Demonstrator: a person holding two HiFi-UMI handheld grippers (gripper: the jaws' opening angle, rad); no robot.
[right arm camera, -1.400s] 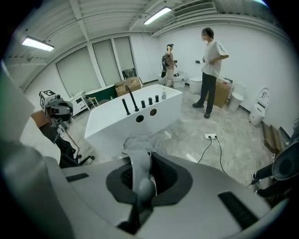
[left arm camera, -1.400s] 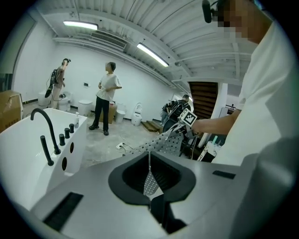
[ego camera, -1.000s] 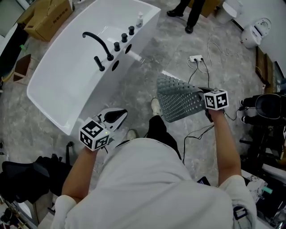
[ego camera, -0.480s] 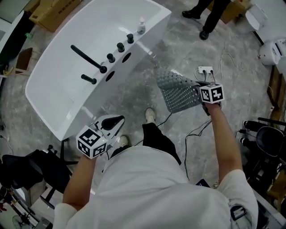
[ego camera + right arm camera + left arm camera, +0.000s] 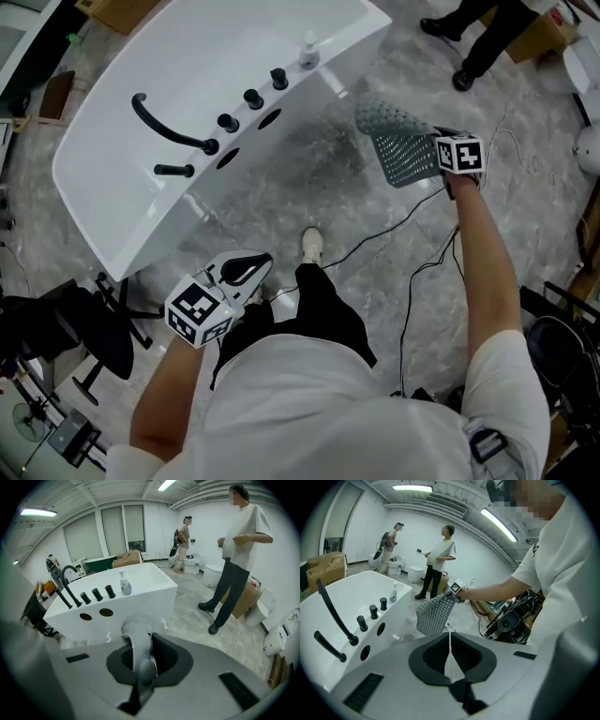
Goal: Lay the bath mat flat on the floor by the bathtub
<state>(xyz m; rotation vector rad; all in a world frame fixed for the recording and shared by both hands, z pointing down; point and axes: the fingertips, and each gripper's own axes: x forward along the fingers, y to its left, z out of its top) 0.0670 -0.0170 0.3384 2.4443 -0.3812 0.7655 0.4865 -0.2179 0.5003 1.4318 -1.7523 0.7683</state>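
A grey perforated bath mat (image 5: pixel 398 142) hangs in the air above the marble floor, near the far end of the white bathtub (image 5: pixel 141 131). My right gripper (image 5: pixel 439 150) is shut on one edge of the mat, and the mat (image 5: pixel 138 641) runs as a folded grey strip between its jaws. The mat (image 5: pixel 435 614) also shows in the left gripper view, dangling from the outstretched arm. My left gripper (image 5: pixel 246 270) is held low beside the tub's near end, jaws shut with nothing between them.
A black faucet (image 5: pixel 169 131) and knobs sit on the tub's rim, with a soap bottle (image 5: pixel 307 49) at its far end. Cables (image 5: pixel 412 253) trail over the floor. A person (image 5: pixel 236 555) stands beyond the tub. Black equipment stands at the right and lower left.
My right gripper has carried the mat farther away and up toward the tub's far end. The view has shifted along the tub. The left gripper has stayed beside the tub.
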